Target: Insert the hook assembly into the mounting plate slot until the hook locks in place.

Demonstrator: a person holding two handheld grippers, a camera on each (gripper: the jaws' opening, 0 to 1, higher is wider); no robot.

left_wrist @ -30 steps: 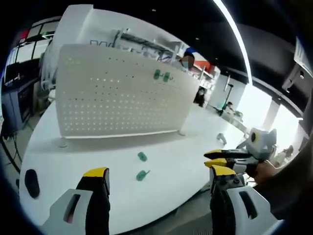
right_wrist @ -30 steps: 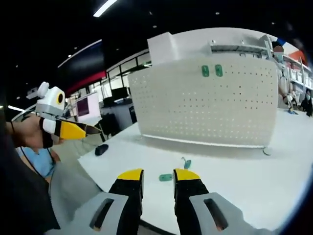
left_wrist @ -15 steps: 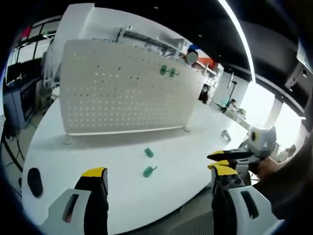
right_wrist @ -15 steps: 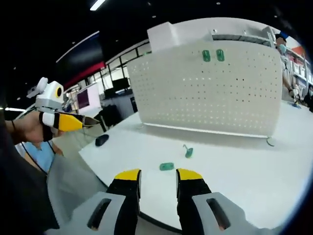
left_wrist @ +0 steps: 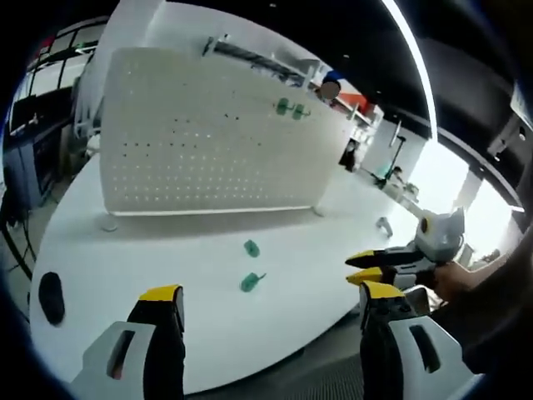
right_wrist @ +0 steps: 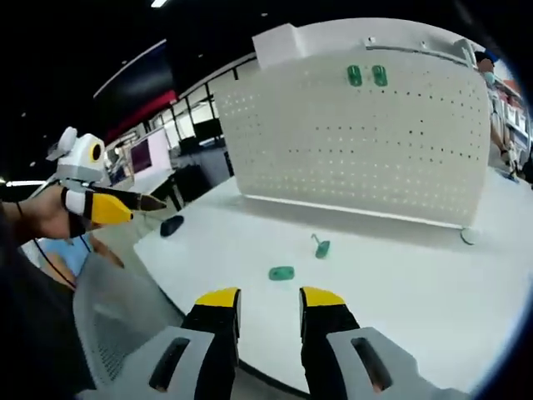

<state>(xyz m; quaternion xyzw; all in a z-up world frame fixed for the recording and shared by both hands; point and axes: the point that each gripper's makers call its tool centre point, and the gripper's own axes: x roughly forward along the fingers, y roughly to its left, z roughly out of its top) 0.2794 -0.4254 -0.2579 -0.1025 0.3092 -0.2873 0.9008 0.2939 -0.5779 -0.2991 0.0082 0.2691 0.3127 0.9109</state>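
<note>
We are holding both claws spread and empty: left claw (left_wrist: 265, 300), right claw (right_wrist: 269, 298). Two small green plastic hook pieces (right_wrist: 281, 272) (right_wrist: 321, 247) are lying on the white worktop (right_wrist: 416, 283) before the white perforated board (right_wrist: 366, 150).

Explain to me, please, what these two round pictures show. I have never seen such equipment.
A person holds one hand tool in each hand; each ends in a two-jaw claw with yellow tips and carries a fisheye camera looking forward along its jaws. One picture comes from the left claw, the other from the right claw. Each also shows the other claw at its side. Both claws are open and hold nothing. Ahead is a white table with a pegboard standing on it. Two green pieces already sit near the board's top. On the table lie a green plate and a green hook, apart, plus a dark object near the edge.
</note>
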